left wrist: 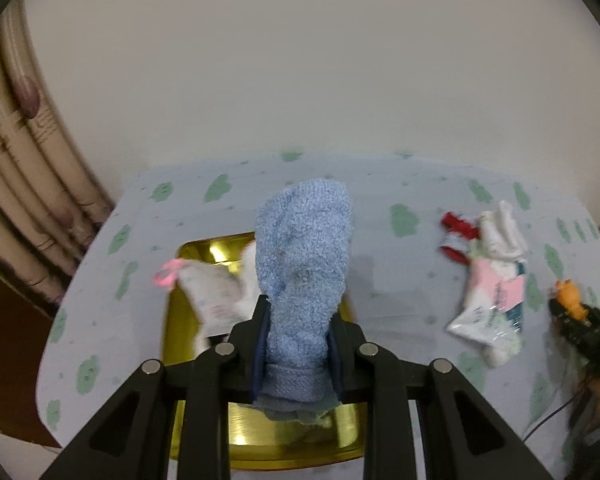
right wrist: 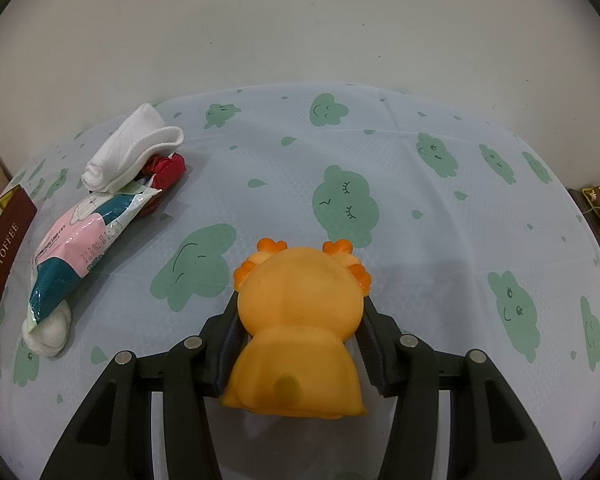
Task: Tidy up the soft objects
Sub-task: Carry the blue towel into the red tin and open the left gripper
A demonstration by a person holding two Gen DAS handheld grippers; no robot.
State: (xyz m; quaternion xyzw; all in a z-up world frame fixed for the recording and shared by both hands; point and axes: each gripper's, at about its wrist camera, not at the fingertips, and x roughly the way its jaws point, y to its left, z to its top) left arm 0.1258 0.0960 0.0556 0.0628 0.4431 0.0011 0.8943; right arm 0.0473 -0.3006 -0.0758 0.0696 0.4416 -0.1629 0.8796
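Note:
My left gripper (left wrist: 298, 344) is shut on a rolled blue towel (left wrist: 304, 252), held above a gold tin tray (left wrist: 260, 444). A white packet with a pink bow (left wrist: 208, 292) lies in the tray's left part. My right gripper (right wrist: 300, 320) is shut on an orange squishy animal toy (right wrist: 300, 312), just above the tablecloth; the same orange toy (left wrist: 570, 298) shows at the right edge of the left wrist view. A pile of soft things lies on the cloth: a white rolled cloth (right wrist: 128, 156), a red item (right wrist: 168, 170) and a pink-and-teal packet (right wrist: 76, 248).
The table wears a pale blue cloth with green cloud prints (right wrist: 344, 208). A dark red box marked TOFFEE (right wrist: 4, 256) stands at the left edge of the right wrist view. A plain wall is behind the table and a curtain (left wrist: 28, 184) hangs at the left.

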